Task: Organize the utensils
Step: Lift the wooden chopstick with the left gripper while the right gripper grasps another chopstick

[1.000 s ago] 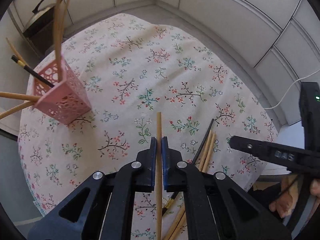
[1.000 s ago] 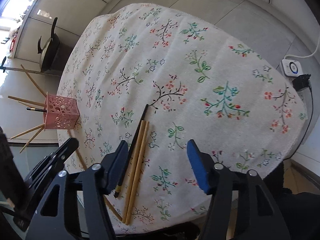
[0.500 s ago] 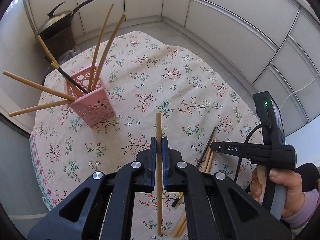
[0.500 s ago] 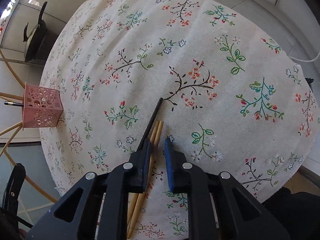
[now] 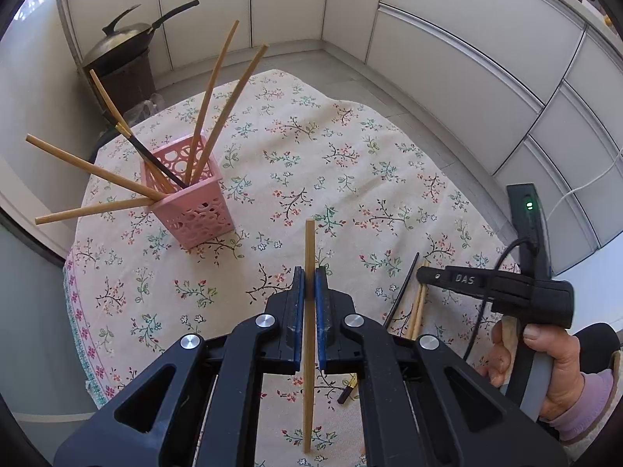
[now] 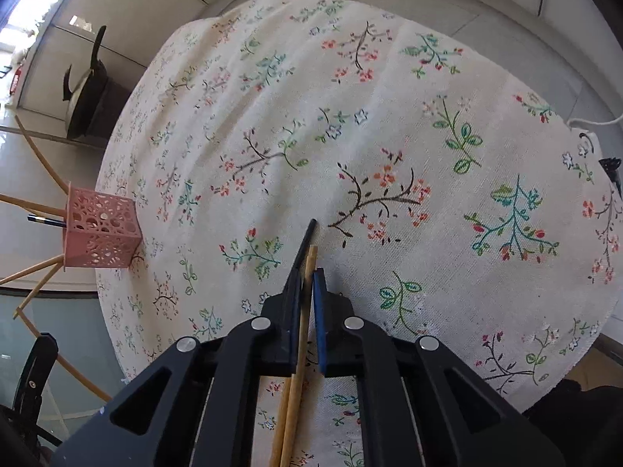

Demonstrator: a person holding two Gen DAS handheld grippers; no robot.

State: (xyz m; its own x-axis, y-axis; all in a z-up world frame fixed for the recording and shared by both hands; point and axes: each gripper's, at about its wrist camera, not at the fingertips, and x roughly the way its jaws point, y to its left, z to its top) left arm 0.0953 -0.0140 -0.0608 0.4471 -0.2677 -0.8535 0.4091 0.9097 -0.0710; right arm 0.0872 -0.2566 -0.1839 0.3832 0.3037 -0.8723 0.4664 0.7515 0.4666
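Note:
My left gripper [image 5: 307, 282] is shut on a wooden chopstick [image 5: 308, 245] and holds it above the floral tablecloth [image 5: 350, 163]. A pink perforated holder [image 5: 190, 198] with several chopsticks in it stands ahead to the left. My right gripper [image 6: 308, 278] is closed down on a wooden chopstick [image 6: 310, 260] lying on the cloth, beside a black chopstick [image 6: 305, 239] and another wooden one [image 6: 278, 424]. The right gripper also shows in the left wrist view [image 5: 422, 272], over those chopsticks [image 5: 418, 303]. The pink holder [image 6: 99, 229] is far left in the right wrist view.
A dark wok on a stand [image 5: 124, 58] sits behind the table's far left edge. White cabinet walls [image 5: 467, 58] surround the round table. A white cable [image 5: 584, 186] runs off to the right. The table's near edge [image 6: 564, 369] is close to my right gripper.
My left gripper has lifted and drawn back with its chopstick, bringing the pink holder more to the centre. My right gripper went from wide open to closed around a wooden chopstick on the cloth.

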